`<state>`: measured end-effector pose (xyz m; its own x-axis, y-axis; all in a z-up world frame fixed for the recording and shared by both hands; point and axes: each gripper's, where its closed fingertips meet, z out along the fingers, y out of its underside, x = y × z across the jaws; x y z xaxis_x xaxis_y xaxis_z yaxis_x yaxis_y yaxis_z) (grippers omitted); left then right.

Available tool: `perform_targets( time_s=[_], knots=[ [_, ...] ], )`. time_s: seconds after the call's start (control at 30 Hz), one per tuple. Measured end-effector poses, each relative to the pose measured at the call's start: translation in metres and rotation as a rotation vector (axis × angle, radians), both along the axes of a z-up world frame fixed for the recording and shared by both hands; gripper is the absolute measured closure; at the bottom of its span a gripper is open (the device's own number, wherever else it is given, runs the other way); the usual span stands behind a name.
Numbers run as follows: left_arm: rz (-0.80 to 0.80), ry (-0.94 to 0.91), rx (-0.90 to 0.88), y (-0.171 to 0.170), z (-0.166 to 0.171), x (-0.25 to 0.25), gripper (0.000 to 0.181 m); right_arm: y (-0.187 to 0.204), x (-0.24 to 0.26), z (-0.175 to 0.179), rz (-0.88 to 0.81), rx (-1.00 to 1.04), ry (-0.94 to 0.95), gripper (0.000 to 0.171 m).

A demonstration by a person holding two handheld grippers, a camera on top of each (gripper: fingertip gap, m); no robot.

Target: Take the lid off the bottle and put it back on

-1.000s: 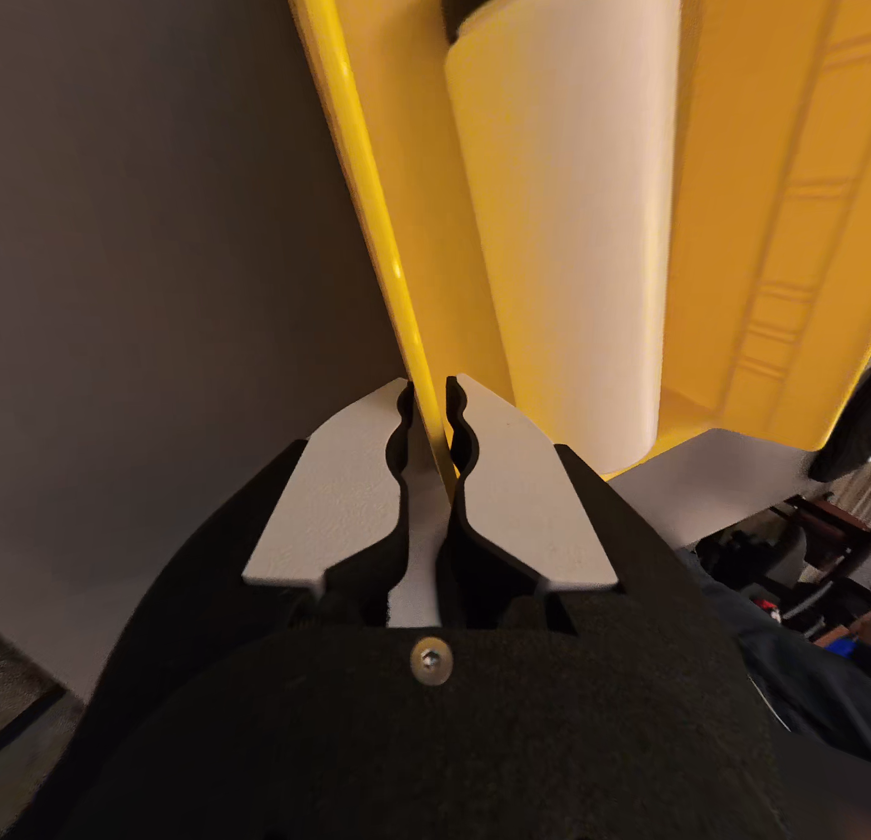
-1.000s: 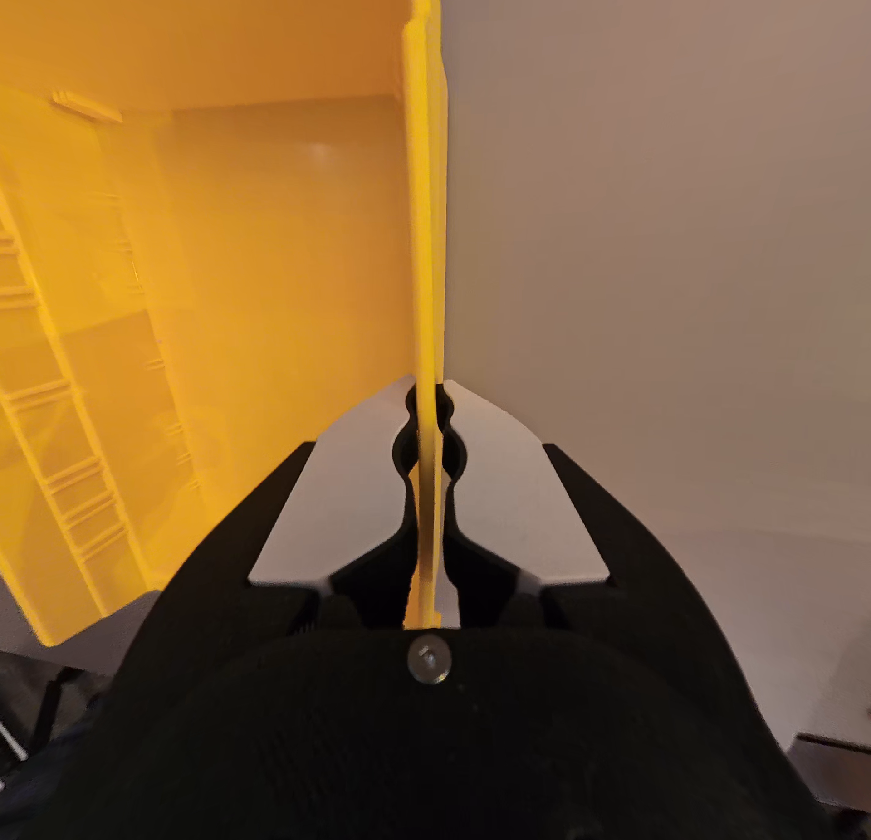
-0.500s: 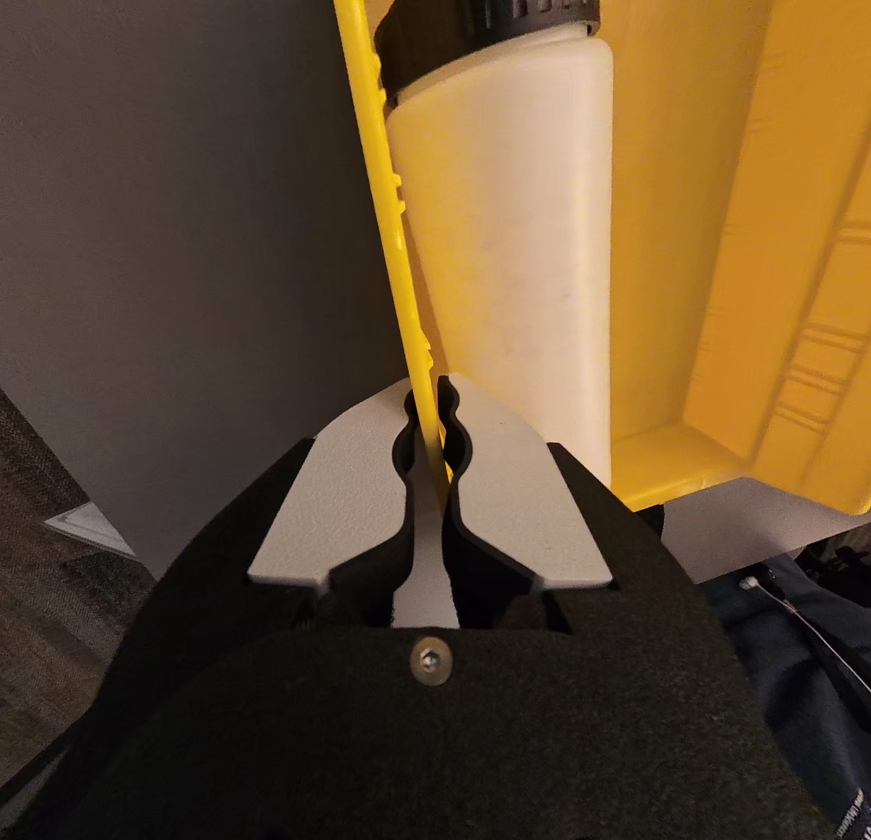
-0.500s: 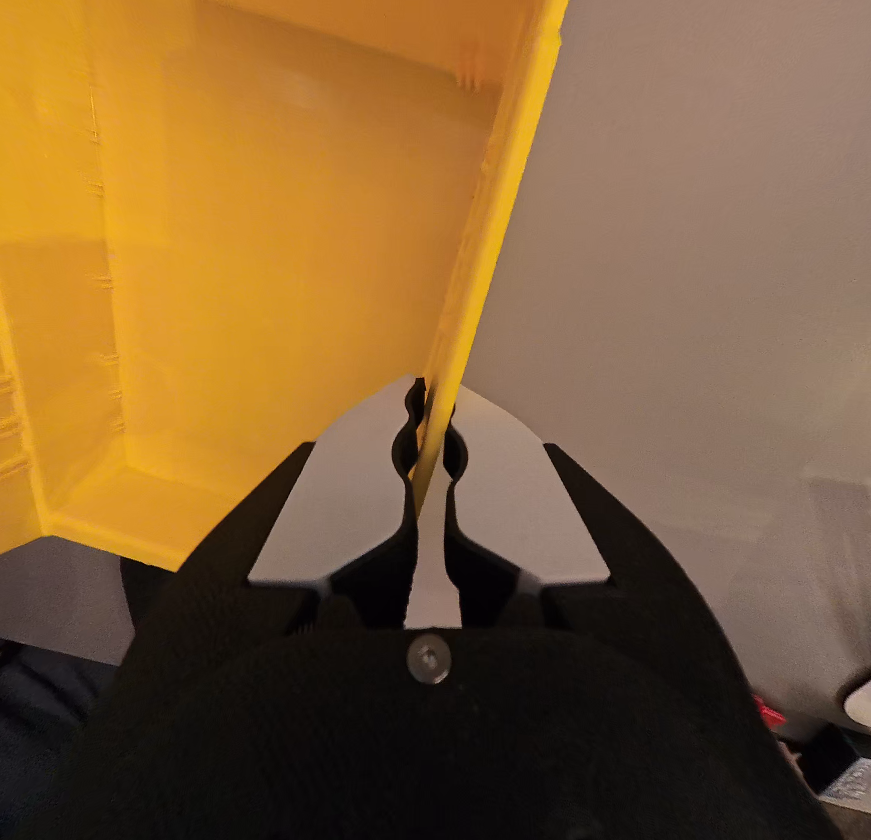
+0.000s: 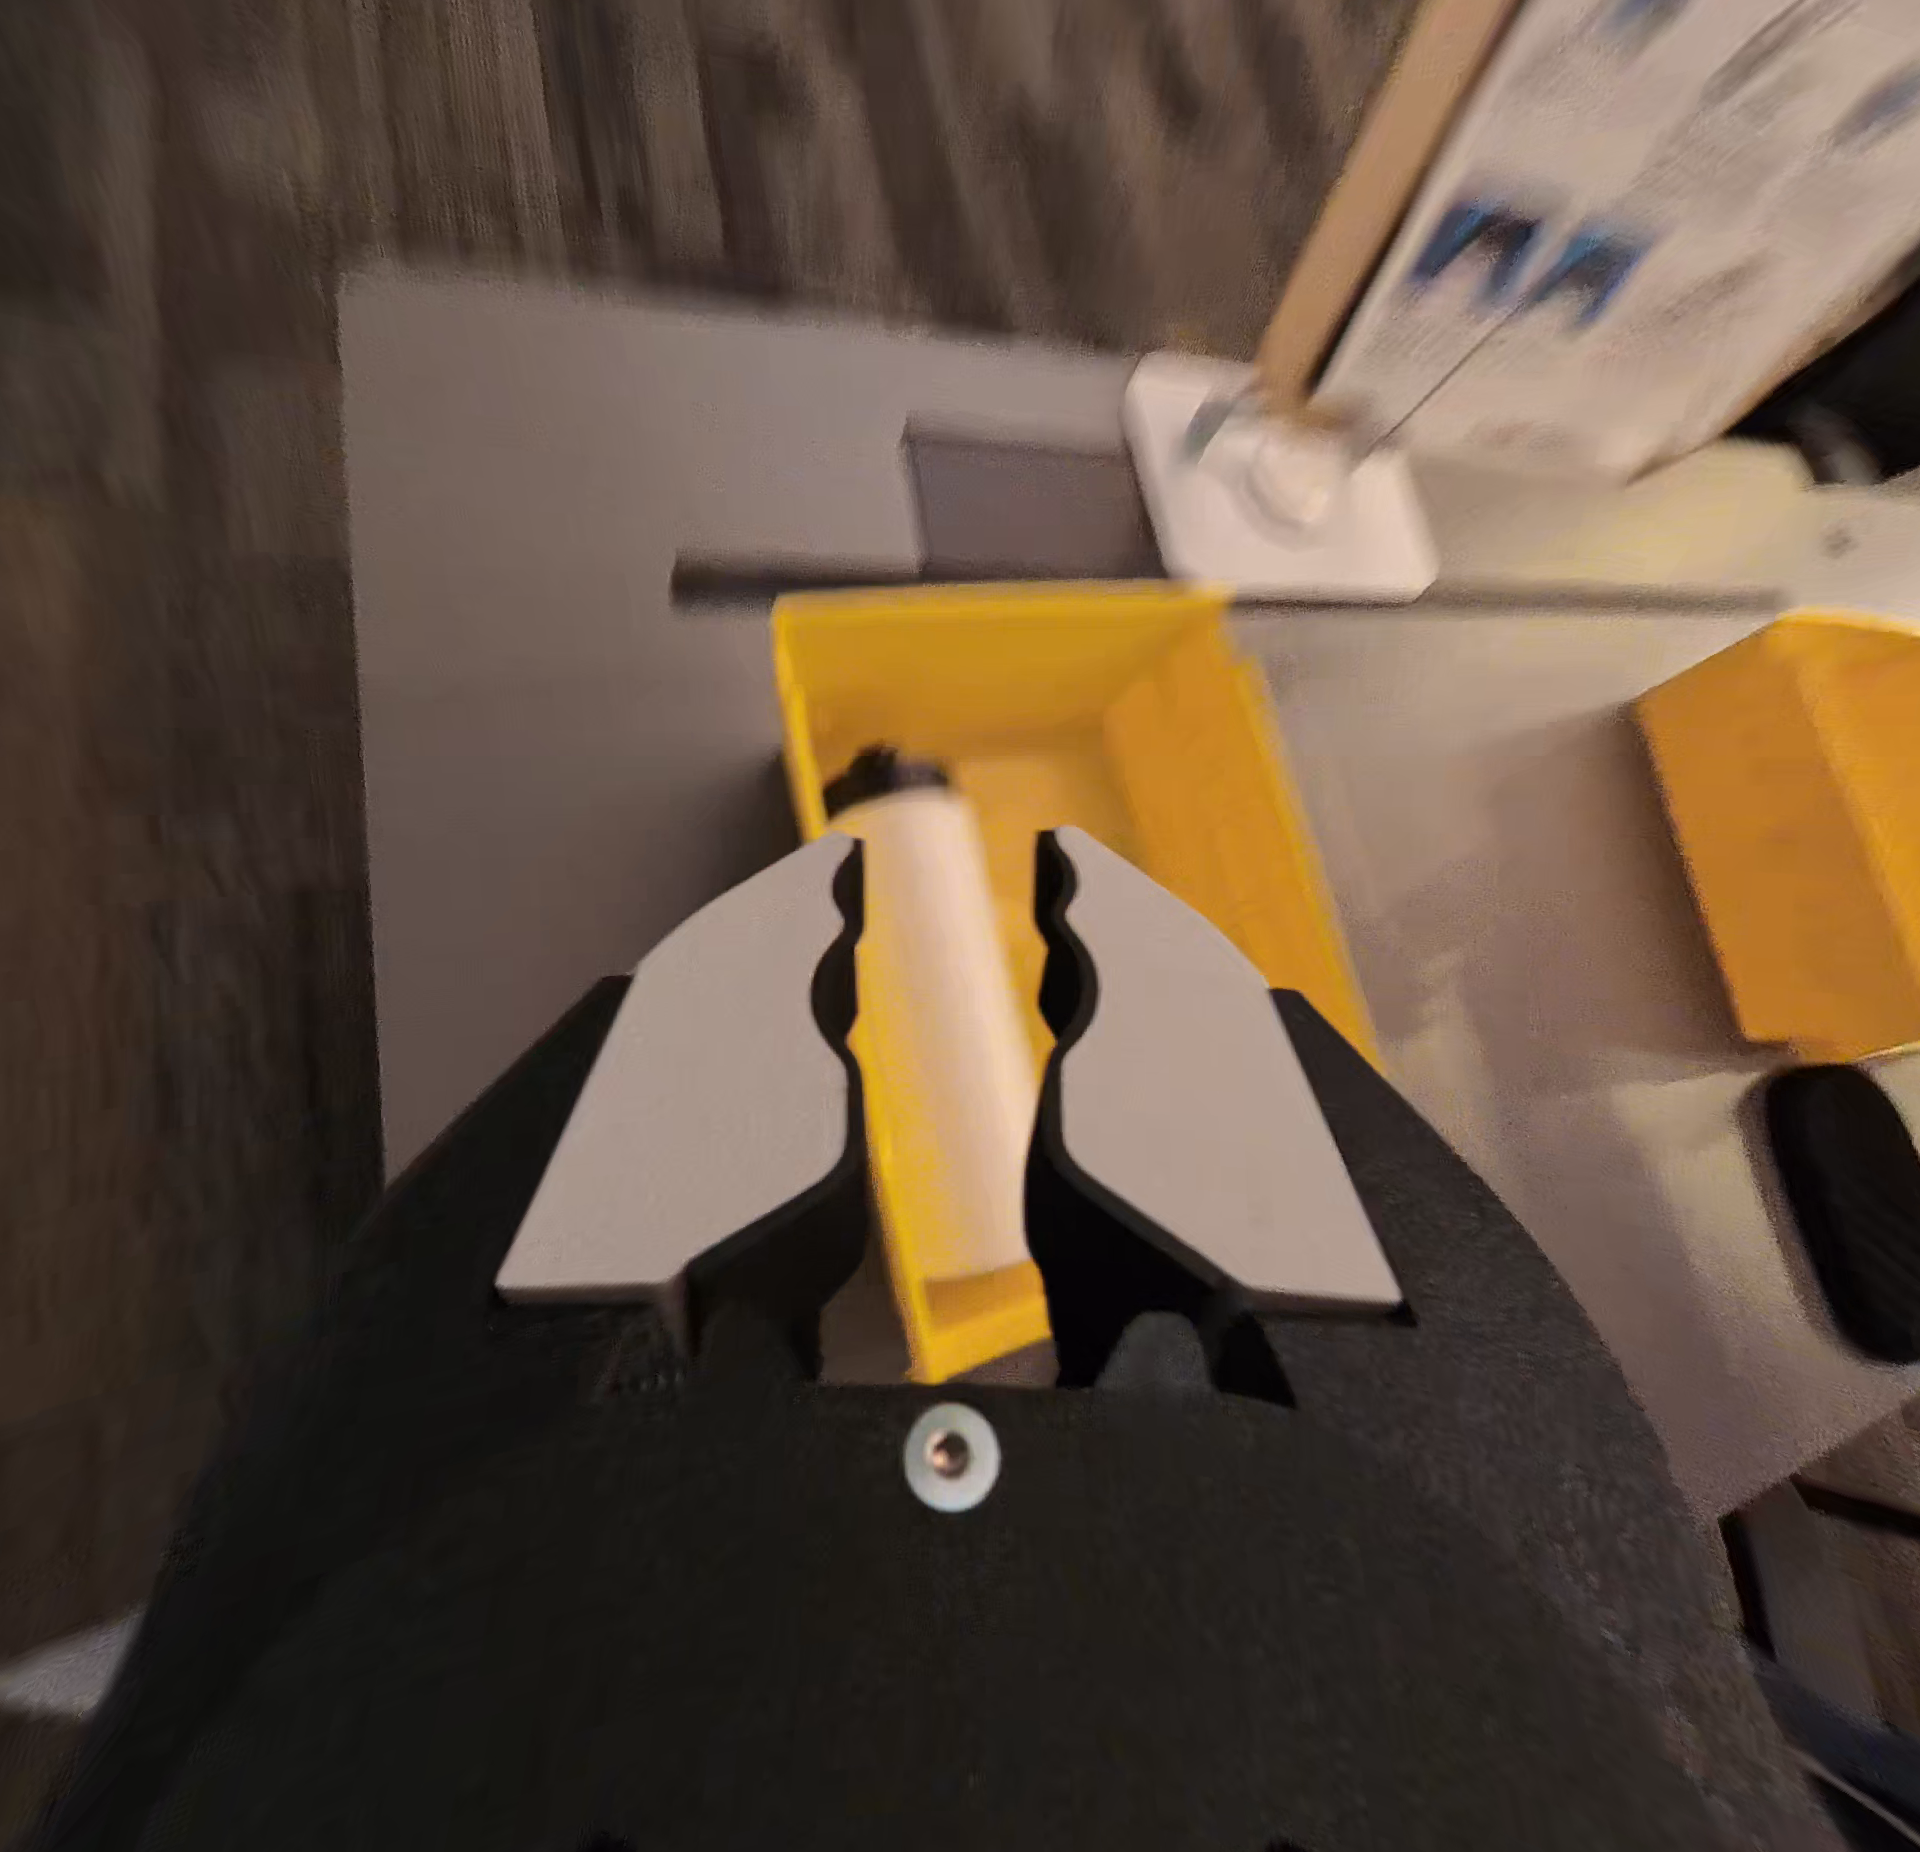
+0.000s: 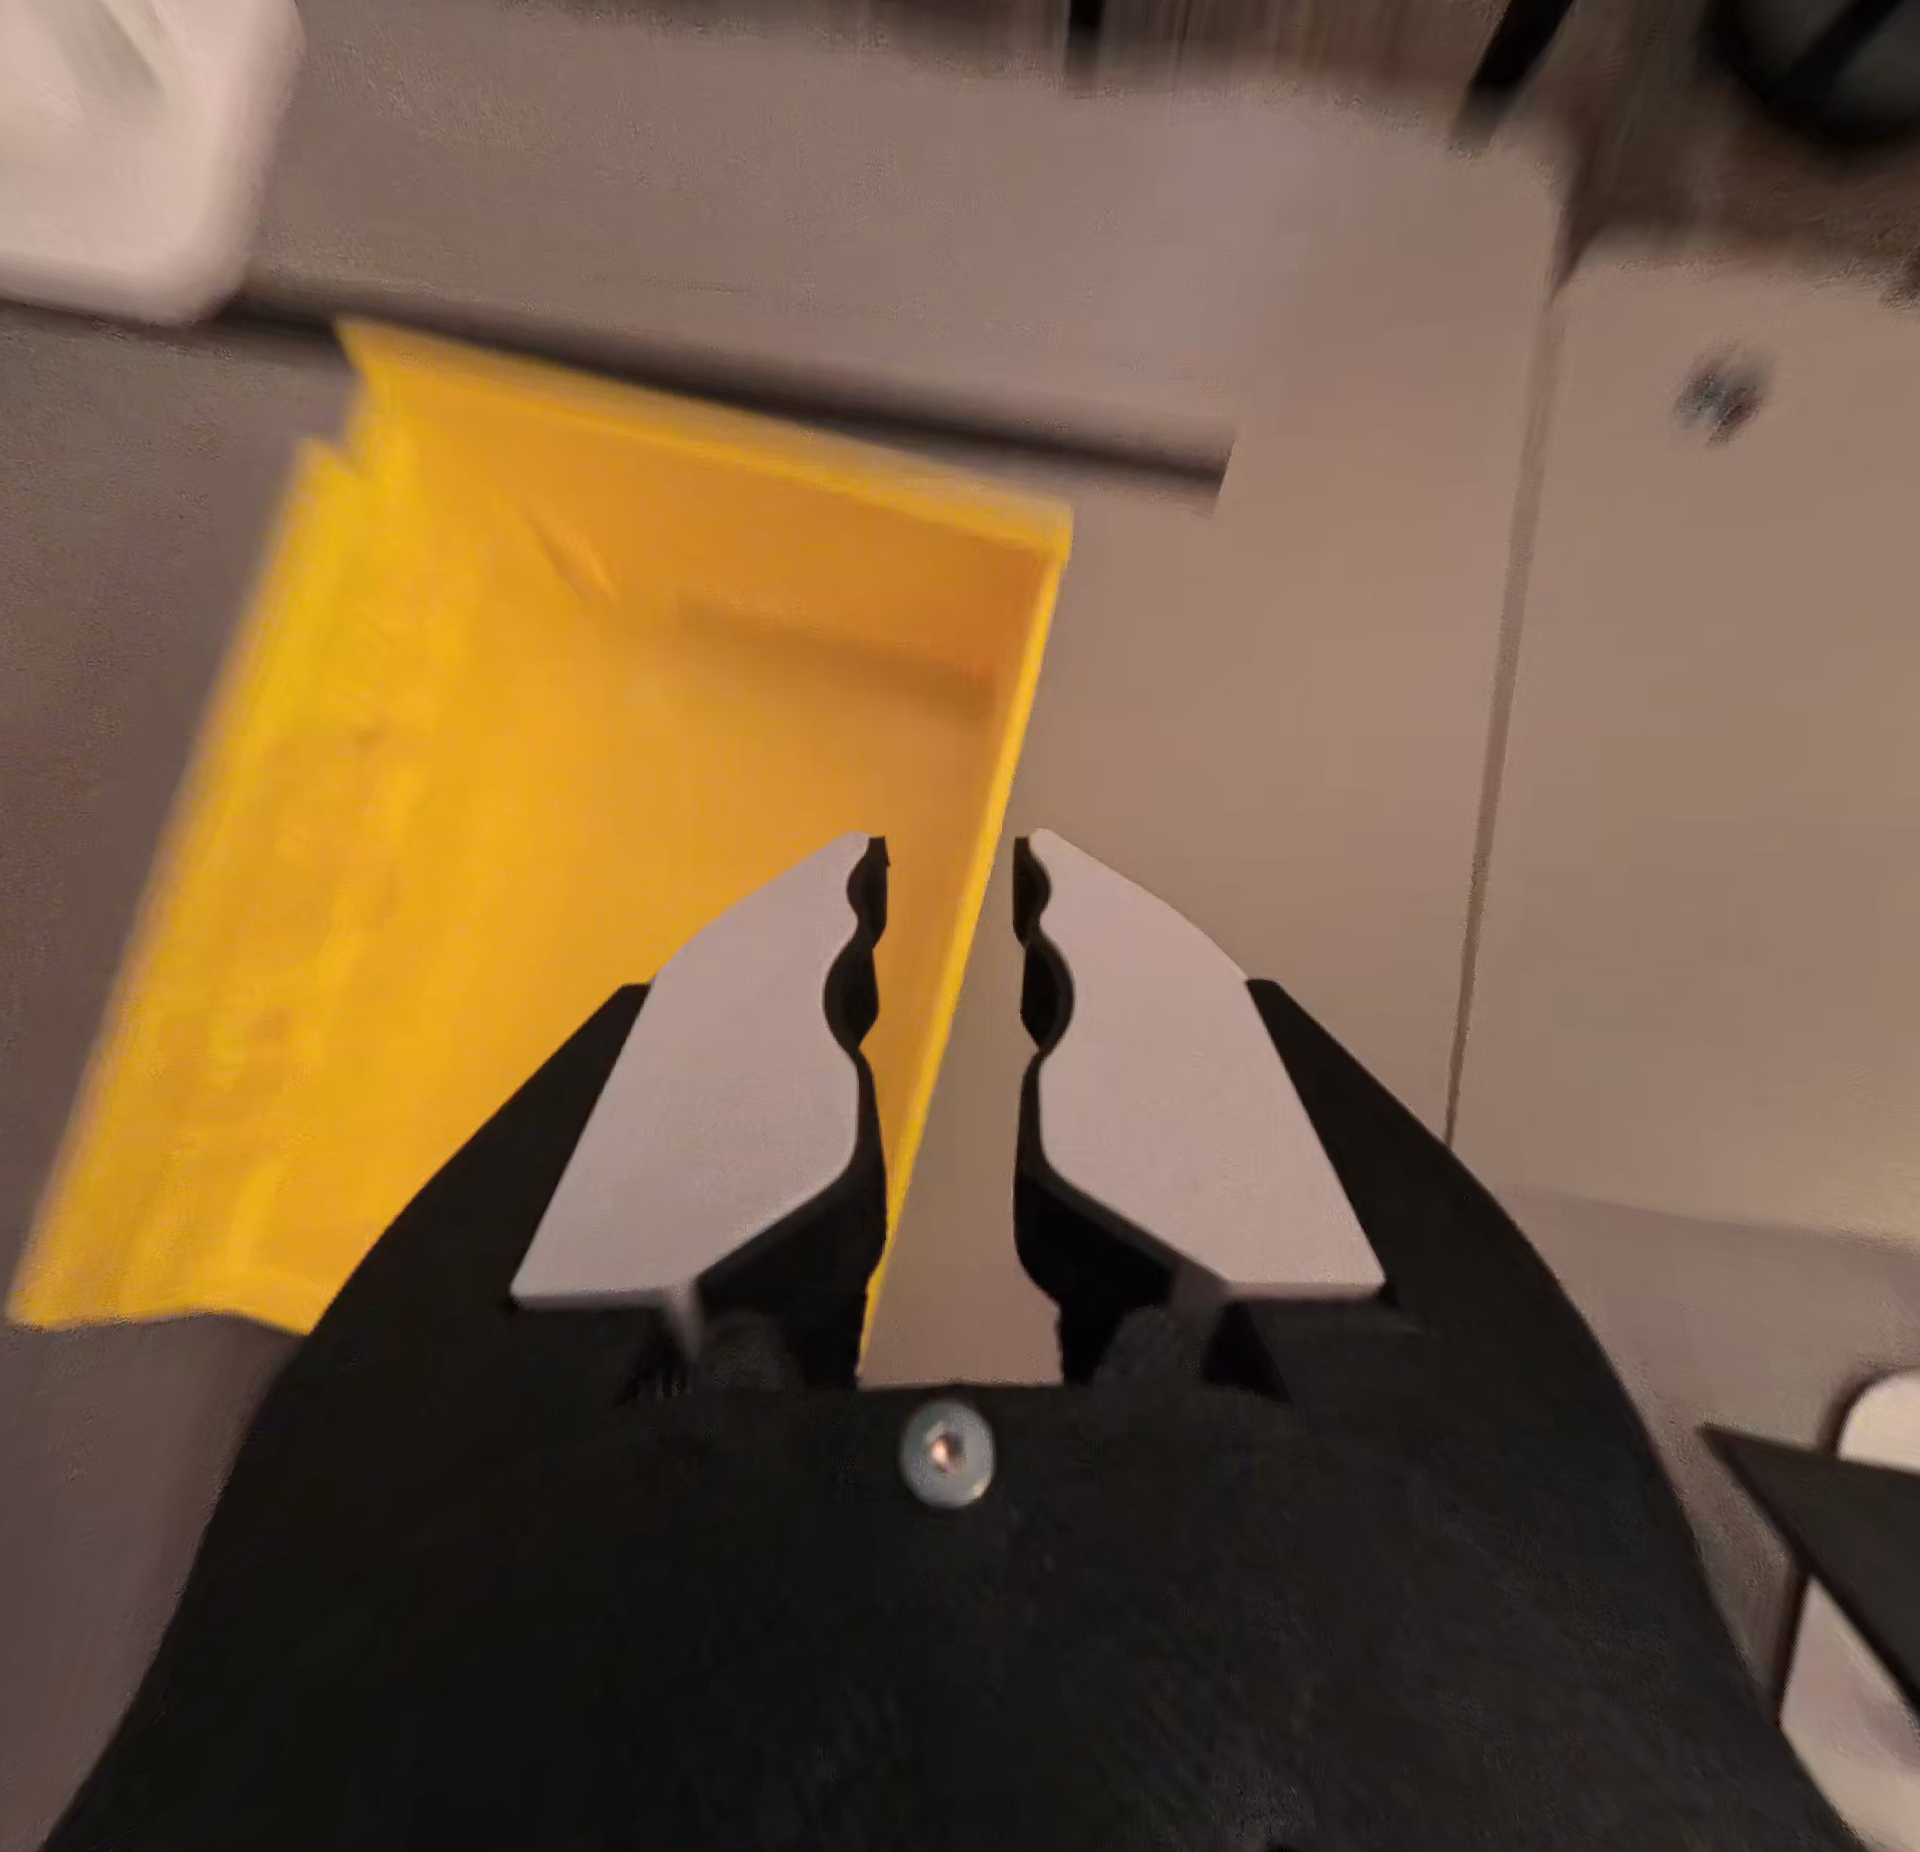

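Observation:
A white bottle with a black lid lies inside a yellow bin on the grey table. My left gripper is open and empty, held back from the bin. The bottle and the bin's left wall show through its gap. My right gripper is open and empty over the right wall of a yellow bin. No bottle shows in that bin. Both views are blurred by motion.
A second yellow bin sits to the right in the left wrist view. A white stand base with an upright board is behind the bins. A dark rounded object lies at the right. The table's left edge meets wood-grain floor.
Both grippers were shut on yellow bin walls and have opened and let go. Both have pulled back, so the bins look smaller and farther away.

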<state>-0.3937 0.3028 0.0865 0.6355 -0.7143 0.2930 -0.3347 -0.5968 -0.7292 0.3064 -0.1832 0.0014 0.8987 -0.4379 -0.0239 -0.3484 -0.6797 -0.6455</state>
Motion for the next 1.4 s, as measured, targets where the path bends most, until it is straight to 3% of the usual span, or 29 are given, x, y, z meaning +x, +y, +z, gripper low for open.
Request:
perform_targets(
  time_s=[0.07, 0.17, 0.23, 0.33, 0.43, 0.5, 0.63, 0.73, 0.83, 1.03, 1.23, 1.4],
  knots=[
    [-0.019, -0.075, 0.133, -0.022, 0.077, 0.018, 0.122, 0.017, -0.014, 0.096, 0.008, 0.255, -0.133, 0.142],
    [-0.119, -0.169, 0.216, -0.079, 0.156, 0.068, 0.105, 0.042, -0.07, 0.213, 0.082, 0.549, -0.233, 0.116],
    [-0.2, -0.199, 0.211, -0.121, 0.18, 0.109, 0.089, 0.059, -0.112, 0.256, 0.14, 0.625, -0.267, 0.103],
    [-0.217, -0.135, 0.303, -0.158, 0.176, 0.164, 0.065, 0.09, -0.166, 0.273, 0.195, 0.627, -0.318, 0.085],
    [-0.208, -0.04, 0.393, -0.185, 0.133, 0.217, 0.05, 0.123, -0.211, 0.249, 0.223, 0.58, -0.358, 0.072],
    [-0.245, -0.031, 0.316, -0.212, 0.083, 0.251, 0.046, 0.143, -0.234, 0.215, 0.217, 0.541, -0.375, 0.062],
    [-0.251, 0.002, 0.113, -0.243, -0.034, 0.297, 0.042, 0.171, -0.269, 0.106, 0.191, 0.375, -0.296, 0.048],
    [-0.155, 0.102, 0.042, -0.234, -0.123, 0.301, 0.039, 0.182, -0.282, 0.022, 0.147, 0.278, -0.194, 0.041],
    [-0.052, 0.129, 0.022, -0.223, -0.182, 0.296, 0.038, 0.186, -0.294, -0.052, 0.117, 0.199, -0.089, 0.037],
    [0.11, 0.216, 0.127, -0.196, -0.229, 0.271, 0.037, 0.185, -0.291, -0.138, 0.02, 0.073, -0.03, 0.033],
    [0.149, 0.333, 0.152, -0.188, -0.259, 0.262, 0.037, 0.2, -0.293, -0.156, -0.072, 0.114, -0.038, 0.033],
    [0.152, 0.316, 0.113, -0.188, -0.264, 0.263, 0.036, 0.204, -0.295, -0.174, -0.133, 0.08, -0.009, 0.035]
  ],
)
